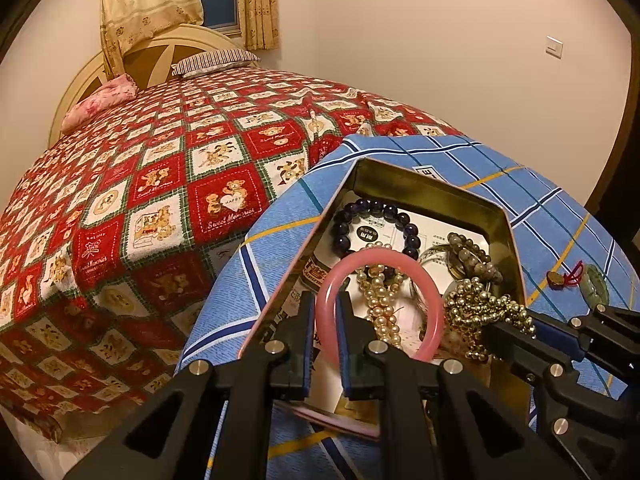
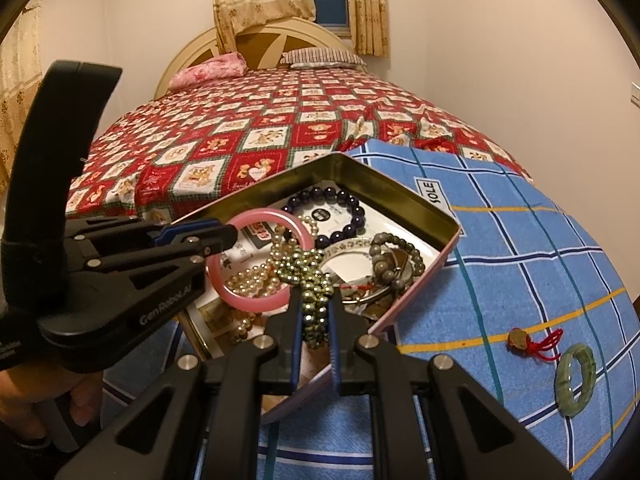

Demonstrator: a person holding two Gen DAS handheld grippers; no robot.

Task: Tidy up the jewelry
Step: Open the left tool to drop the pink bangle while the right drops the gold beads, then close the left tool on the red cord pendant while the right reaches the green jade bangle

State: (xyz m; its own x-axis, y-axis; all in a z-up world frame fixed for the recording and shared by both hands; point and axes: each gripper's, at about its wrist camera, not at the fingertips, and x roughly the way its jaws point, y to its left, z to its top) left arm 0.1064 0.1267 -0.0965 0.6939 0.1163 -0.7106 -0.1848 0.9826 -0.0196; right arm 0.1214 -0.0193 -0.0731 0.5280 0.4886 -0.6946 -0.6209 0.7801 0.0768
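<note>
An open tin box [image 1: 362, 174] [image 2: 404, 196] of jewelry sits on a blue checked cloth [image 1: 552, 216] [image 2: 520, 248]. My left gripper [image 1: 325, 300] [image 2: 236, 234] is shut on the rim of a pink bangle [image 1: 434, 312] [image 2: 224, 288] over the box. My right gripper [image 2: 315, 300] [image 1: 490, 330] is shut on a bunched strand of dark metallic beads [image 2: 314, 280] [image 1: 476, 308]. Inside lie a dark purple bead bracelet [image 1: 372, 206] [image 2: 352, 204], a cream pearl strand [image 1: 380, 300] [image 2: 248, 280] and a grey bead bracelet [image 1: 476, 254] [image 2: 396, 260].
On the cloth right of the box lie a green jade bangle [image 2: 576, 380] [image 1: 596, 286] and a small charm on red cord [image 2: 520, 338] [image 1: 558, 278]. The cloth rests on a bed with a red teddy-bear quilt [image 1: 160, 184] [image 2: 240, 136]. A person's hand [image 2: 80, 404] holds the left gripper's handle.
</note>
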